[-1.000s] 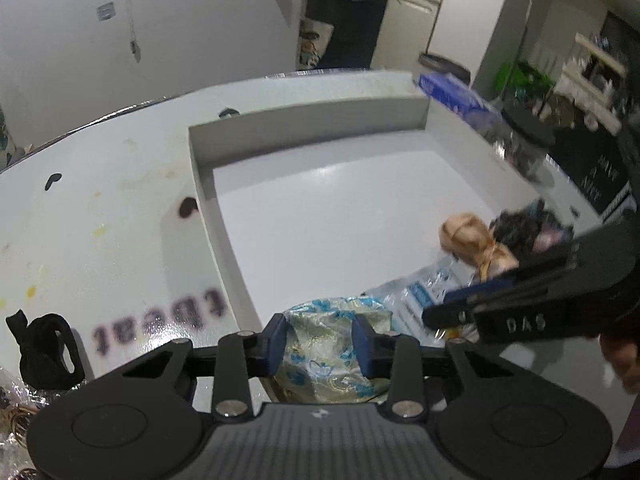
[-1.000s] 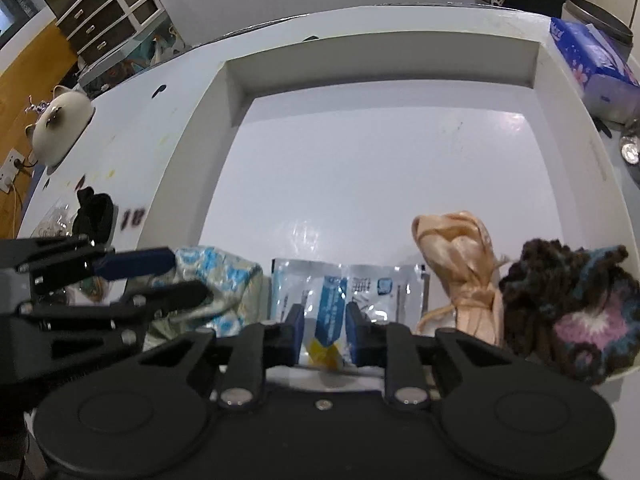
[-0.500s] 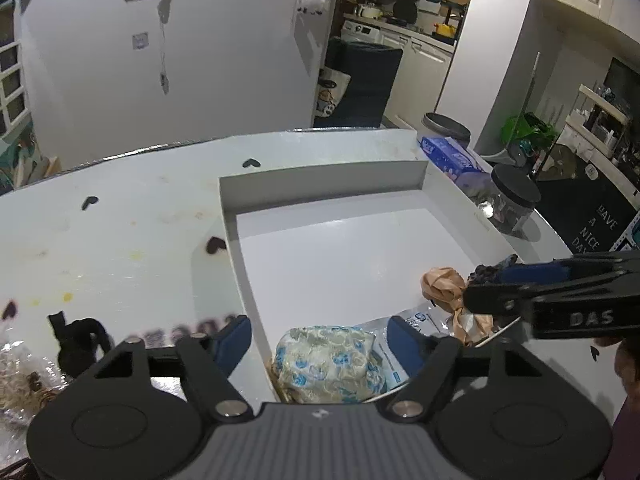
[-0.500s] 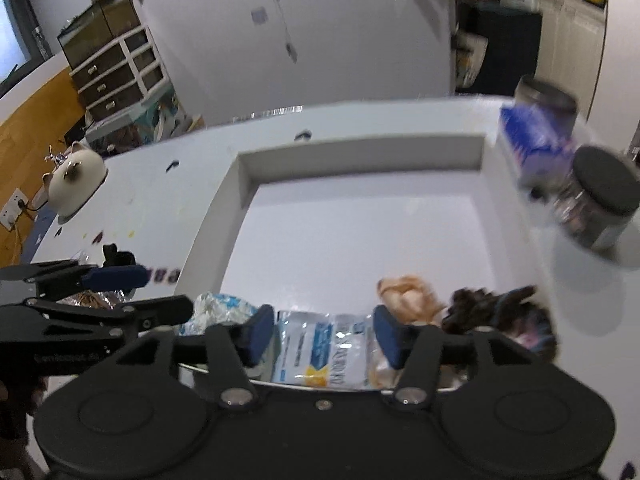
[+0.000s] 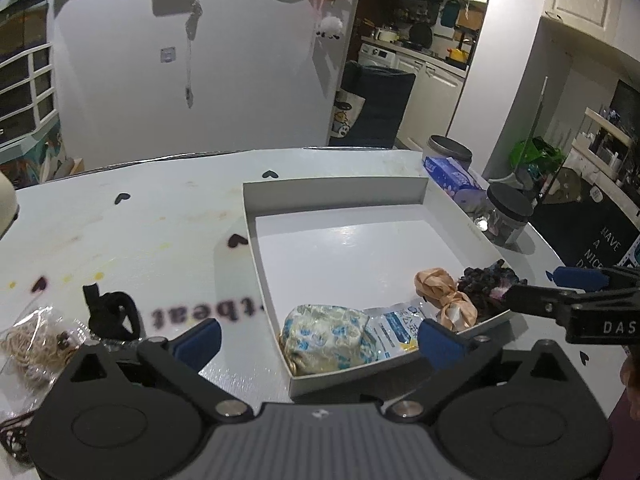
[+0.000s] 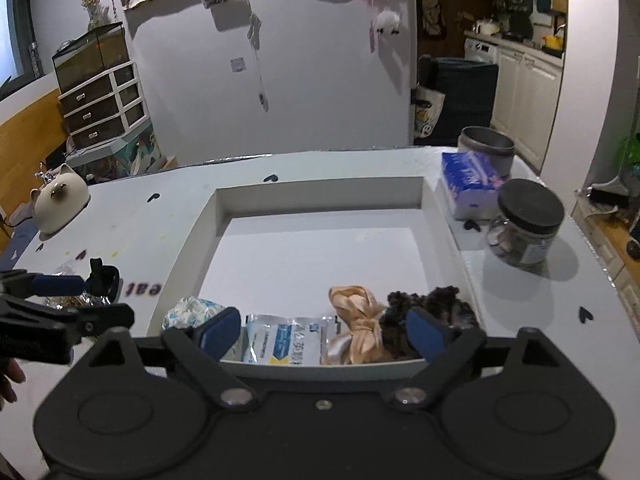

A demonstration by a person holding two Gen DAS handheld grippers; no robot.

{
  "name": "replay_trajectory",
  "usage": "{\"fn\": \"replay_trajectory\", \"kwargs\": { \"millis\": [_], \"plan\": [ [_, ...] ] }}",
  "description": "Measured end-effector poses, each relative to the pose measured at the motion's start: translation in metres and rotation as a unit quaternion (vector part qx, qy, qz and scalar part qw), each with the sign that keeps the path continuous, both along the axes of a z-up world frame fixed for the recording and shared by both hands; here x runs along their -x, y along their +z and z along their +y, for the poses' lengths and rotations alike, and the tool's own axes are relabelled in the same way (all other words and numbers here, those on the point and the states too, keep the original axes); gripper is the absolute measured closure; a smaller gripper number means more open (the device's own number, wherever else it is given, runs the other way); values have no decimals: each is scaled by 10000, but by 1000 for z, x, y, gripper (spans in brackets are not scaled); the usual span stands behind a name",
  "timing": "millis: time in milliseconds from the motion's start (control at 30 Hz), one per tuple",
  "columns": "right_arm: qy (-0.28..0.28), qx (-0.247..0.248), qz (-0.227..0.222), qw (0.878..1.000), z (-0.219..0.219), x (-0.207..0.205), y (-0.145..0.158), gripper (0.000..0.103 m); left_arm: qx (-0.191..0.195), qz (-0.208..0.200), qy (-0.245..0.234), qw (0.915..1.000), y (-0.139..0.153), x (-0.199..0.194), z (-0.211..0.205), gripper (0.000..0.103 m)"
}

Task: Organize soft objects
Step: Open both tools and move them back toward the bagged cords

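A: Both our grippers hang above the near rim of the tray (image 5: pixel 448 208), fingers released. The left gripper (image 5: pixel 318 334) has just been opening over the pouch (image 5: pixel 328 338); nothing sits between its pads. The right gripper (image 6: pixel 322 330) has just been opening too, above the packet (image 6: pixel 286 340), and is empty as well.

B: So the soft things lie in one row along the tray's near wall: pouch, packet, ribbon (image 6: pixel 354 320), then the dark scrunchie (image 6: pixel 432 304) at the right end.

A: Yes, each touching or just beside the next. A black tie (image 5: pixel 110 312) and a bag (image 5: pixel 30 340) of tan bands wait on the table (image 5: pixel 132 236), left of the tray.

B: We judge the tie is next. Best to keep the fingers spread, come down over its bunched middle, and close only once both pads straddle it; it is limp and could slip.

A: Writing: "DAS" on the right gripper's body in the left view, "HAVE A NICE" on a dark mat, "beat" mirrored on the table. The packet's print is too small to read.
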State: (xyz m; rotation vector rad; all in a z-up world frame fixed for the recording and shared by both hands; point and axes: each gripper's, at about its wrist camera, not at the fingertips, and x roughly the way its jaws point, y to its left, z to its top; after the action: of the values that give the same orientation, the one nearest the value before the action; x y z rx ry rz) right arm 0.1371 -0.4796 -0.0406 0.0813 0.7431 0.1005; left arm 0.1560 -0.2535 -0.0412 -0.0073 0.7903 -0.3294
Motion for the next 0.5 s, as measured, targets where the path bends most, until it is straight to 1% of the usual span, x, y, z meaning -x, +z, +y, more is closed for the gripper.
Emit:
{"fn": "replay_trajectory", "kwargs": {
  "millis": [33,233,333,400,500],
  "plan": [
    [-3,-1,-45,10000,-1,4,1,10,1,-12,24,10000,0,4,1,0],
    [-94,43,-315,9995,-5,29,4,0,14,-79,252,9997,0,26,4,0],
    [-132,66,-498,9987,-7,40,5,0,-12,-179,425,9989,0,38,6,0],
    [-52,81,-601,9981,-7,46,5,0,45,-195,522,9984,0,44,9,0],
    [28,108,-586,9982,-6,51,5,0,74,-201,625,9978,1,51,12,0]
  ]
}}
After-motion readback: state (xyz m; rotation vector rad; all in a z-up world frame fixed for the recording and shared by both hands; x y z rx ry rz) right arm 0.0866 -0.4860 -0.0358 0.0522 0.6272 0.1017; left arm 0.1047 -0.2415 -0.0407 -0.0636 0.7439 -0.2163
